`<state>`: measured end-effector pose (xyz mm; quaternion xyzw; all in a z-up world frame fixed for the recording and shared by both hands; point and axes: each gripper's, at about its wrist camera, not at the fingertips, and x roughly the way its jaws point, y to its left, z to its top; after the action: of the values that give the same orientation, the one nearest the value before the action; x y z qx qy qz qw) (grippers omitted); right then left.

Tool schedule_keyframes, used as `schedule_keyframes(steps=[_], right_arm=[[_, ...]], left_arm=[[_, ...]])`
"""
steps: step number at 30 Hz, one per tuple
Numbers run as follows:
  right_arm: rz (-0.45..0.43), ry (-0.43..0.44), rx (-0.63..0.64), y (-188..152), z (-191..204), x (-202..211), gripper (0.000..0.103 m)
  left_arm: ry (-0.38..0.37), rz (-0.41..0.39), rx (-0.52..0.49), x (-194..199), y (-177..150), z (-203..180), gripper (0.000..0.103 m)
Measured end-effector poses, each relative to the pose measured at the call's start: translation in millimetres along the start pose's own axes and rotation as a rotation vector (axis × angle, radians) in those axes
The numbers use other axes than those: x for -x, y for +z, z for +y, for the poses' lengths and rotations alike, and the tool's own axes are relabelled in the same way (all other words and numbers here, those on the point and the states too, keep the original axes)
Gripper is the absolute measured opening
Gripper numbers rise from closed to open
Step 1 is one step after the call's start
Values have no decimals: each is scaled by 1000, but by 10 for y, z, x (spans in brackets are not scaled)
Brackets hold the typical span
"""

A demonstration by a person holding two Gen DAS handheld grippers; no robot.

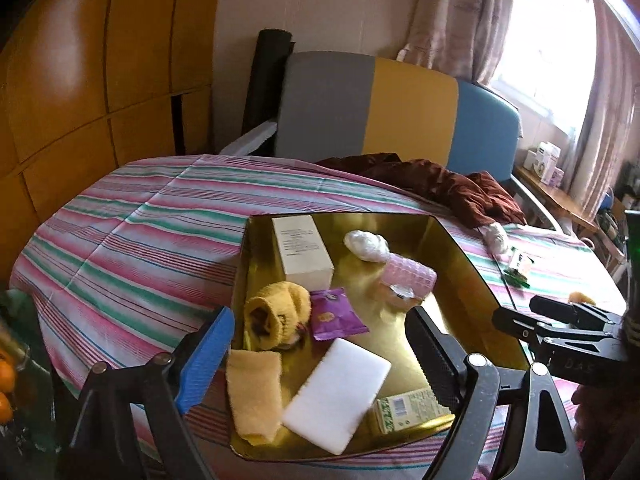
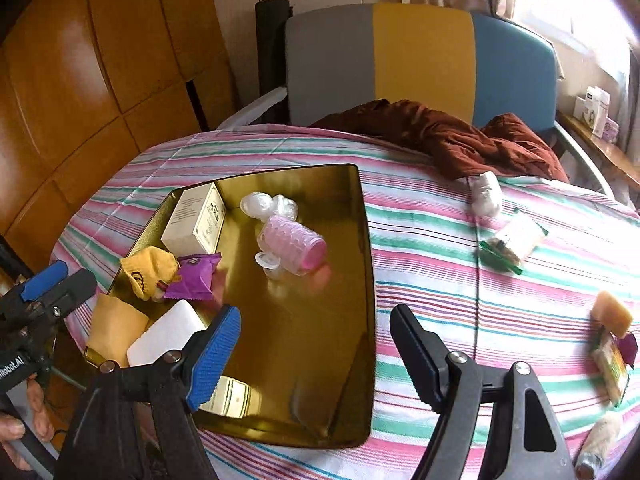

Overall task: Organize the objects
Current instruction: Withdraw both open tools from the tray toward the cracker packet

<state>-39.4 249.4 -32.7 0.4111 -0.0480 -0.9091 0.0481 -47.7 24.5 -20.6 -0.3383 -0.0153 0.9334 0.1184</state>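
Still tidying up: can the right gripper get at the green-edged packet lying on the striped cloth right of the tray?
Probably yes. The right gripper is open and empty, and the green-edged packet lies alone on the striped cloth, nothing between them.

A gold tray [image 1: 452,240] lies on a bedsheet [image 1: 132,236] striped pink, green and white. In the tray, ahead of the blue-padded left gripper [image 1: 320,344]: a white box [image 1: 302,250], a pink hair roller [image 1: 410,276], a purple sachet [image 1: 334,314], a yellow cloth [image 1: 254,392]. Beyond, a dark red-brown garment [image 1: 440,184] and a grey, yellow and blue headboard [image 1: 400,108].
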Motion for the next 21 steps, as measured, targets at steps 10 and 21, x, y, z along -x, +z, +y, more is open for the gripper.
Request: schedule_keyframes(steps=[10, 21], right_arm=[[12, -6, -54, -112, -164, 9, 79], [48, -43, -200, -239, -654, 23, 79]], left_arm=[[-26, 30, -40, -53, -78, -182, 88], [-52, 41, -80, -70, -100, -346, 88]])
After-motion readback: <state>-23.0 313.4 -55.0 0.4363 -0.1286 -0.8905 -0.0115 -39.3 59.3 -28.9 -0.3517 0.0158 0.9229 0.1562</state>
